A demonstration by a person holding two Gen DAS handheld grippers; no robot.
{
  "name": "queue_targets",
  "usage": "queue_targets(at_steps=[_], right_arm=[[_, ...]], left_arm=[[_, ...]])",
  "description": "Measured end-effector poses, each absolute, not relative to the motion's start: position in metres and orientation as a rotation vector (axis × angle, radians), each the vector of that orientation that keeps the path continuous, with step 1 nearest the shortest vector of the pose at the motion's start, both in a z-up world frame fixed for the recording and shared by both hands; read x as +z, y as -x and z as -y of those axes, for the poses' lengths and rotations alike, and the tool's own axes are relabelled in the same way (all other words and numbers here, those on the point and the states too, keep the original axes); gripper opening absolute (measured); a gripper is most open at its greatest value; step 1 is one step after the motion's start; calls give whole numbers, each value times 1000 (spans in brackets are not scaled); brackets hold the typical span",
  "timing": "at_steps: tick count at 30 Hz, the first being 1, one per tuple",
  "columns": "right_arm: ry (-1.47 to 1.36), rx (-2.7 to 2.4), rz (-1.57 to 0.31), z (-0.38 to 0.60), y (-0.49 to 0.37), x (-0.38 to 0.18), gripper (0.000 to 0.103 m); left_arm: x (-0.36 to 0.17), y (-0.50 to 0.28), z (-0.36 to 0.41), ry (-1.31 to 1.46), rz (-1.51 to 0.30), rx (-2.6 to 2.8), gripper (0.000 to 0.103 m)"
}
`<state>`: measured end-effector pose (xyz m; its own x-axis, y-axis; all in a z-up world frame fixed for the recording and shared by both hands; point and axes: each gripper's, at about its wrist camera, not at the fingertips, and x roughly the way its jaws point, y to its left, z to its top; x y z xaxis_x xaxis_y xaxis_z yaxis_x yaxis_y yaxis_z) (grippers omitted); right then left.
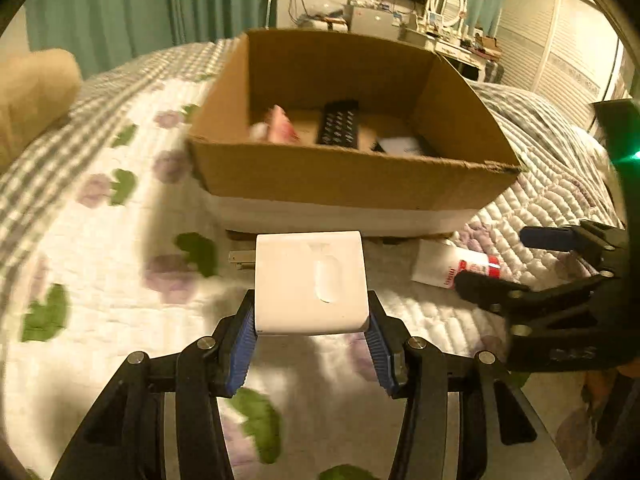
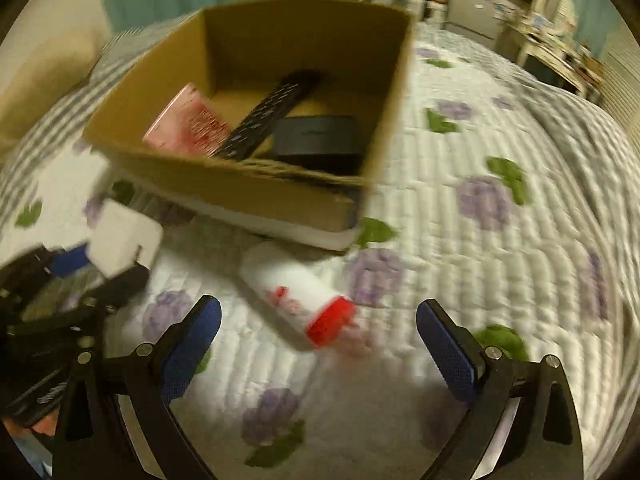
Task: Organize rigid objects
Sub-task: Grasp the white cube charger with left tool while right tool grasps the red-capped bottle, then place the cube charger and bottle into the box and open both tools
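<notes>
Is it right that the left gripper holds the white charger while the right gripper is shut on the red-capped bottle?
Not quite. The left gripper does hold the white charger, but the right gripper is open, its fingers apart; the red-capped bottle lies on the quilt, as the right wrist view shows.

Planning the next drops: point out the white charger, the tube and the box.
charger (image 1: 310, 280), left wrist view, top face.
tube (image 2: 288, 286), right wrist view, white body.
box (image 1: 340, 178), left wrist view, near wall.

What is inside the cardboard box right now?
Inside the cardboard box: a pink package, a black remote, a dark case. The near wall hides the floor's front strip.
</notes>
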<state>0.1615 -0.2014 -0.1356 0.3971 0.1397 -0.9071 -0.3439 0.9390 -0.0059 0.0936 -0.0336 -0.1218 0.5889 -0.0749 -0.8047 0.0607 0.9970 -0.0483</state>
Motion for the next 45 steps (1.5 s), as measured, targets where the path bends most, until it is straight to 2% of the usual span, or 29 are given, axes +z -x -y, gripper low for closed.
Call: queue_targets(at_steps=[5, 10, 17, 19, 32, 39, 45], right_arm=[[256, 311, -1204, 184, -183, -161, 90], [297, 293, -1269, 178, -186, -181, 72], [338, 362, -1224, 167, -157, -168, 43], [323, 394, -1203, 164, -149, -161, 37], [237, 464, -983, 168, -104, -91, 35], [222, 451, -818, 162, -98, -27, 36], [209, 380, -714, 173, -125, 18, 36]], left_arm=[[-115, -97, 13, 37, -920, -46, 51], [-120, -102, 5, 50, -924, -36, 51], [-118, -96, 5, 38, -918, -42, 51], [-115, -94, 6, 34, -915, -50, 51], [-84, -81, 13, 19, -855, -78, 51], [-34, -79, 13, 59, -766, -112, 51], [10, -111, 26, 20, -669, -136, 51]])
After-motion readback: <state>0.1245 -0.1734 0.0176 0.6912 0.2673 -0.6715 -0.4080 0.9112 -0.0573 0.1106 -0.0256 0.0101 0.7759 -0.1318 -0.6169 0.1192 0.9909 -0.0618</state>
